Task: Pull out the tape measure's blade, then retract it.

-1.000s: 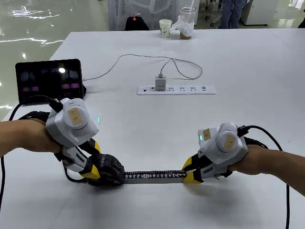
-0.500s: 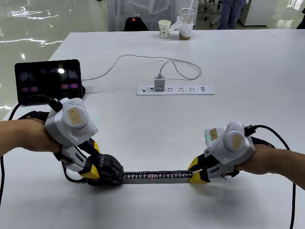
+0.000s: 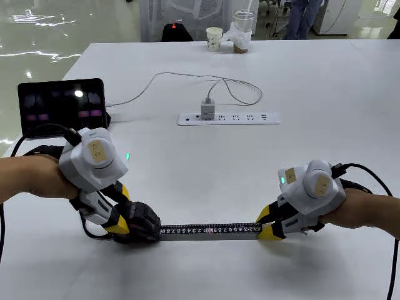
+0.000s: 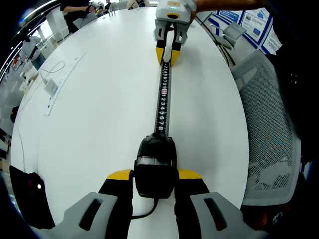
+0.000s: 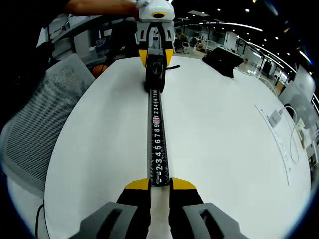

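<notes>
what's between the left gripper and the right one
The tape measure's blade, running from its case in the left gripper to the right gripper, in the head view.

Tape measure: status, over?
Left gripper shut on tape measure body. Right gripper shut on blade end. Blade drawn out over table. Nothing in its path.

Only readable stuff is the digits on the tape measure blade. It's one row of black numbers: 2 through 9 at the end farthest from the case, then a red mark, then 1 through 8 right up to the case. The blue posters are too blurry to read.
</notes>
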`<control>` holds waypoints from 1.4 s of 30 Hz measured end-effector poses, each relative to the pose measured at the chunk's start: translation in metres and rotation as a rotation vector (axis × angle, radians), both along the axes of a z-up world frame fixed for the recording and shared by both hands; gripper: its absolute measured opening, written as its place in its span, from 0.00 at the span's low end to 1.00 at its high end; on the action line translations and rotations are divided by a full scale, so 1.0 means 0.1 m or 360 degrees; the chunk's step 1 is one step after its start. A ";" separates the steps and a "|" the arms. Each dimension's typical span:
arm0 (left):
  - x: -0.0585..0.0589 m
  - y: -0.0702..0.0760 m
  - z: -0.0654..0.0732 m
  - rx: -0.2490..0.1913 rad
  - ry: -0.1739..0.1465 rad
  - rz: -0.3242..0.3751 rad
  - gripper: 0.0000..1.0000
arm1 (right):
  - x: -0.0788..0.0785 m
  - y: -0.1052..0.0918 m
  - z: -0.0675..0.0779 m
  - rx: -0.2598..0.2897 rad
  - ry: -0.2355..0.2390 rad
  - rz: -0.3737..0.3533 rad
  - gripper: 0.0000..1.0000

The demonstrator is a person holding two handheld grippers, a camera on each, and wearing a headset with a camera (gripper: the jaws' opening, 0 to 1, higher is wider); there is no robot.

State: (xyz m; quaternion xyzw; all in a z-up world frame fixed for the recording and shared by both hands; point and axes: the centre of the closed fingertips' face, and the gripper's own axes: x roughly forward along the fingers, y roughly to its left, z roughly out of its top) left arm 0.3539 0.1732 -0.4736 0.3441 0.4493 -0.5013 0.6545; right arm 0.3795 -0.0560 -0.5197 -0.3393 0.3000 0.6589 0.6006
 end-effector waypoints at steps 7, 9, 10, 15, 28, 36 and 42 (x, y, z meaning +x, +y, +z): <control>-0.01 -0.01 0.00 0.0008 0.0000 -0.0007 0.25 | 0.01 -0.10 0.00 -0.0027 0.0001 -0.0003 0.09; -0.01 -0.01 0.01 0.0006 0.0000 -0.0005 0.25 | 0.01 -0.13 0.00 -0.0034 0.0001 -0.0003 0.09; -0.01 -0.01 0.01 0.0005 0.0001 -0.0005 0.25 | 0.01 -0.14 0.00 -0.0037 0.0000 -0.0006 0.09; -0.01 -0.02 0.01 0.0003 0.0002 -0.0006 0.25 | 0.01 -0.22 0.00 -0.0051 0.0001 -0.0012 0.09; -0.02 -0.02 0.01 0.0007 0.0006 -0.0007 0.26 | 0.02 -0.32 0.00 -0.0074 -0.0002 -0.0020 0.10; -0.02 -0.02 0.01 0.0010 0.0012 -0.0016 0.26 | 0.00 -0.31 0.00 -0.0098 0.0006 -0.0008 0.11; -0.03 -0.03 0.01 0.0000 0.0011 -0.0018 0.27 | 0.00 -0.31 -0.01 -0.0129 -0.0010 0.0018 0.11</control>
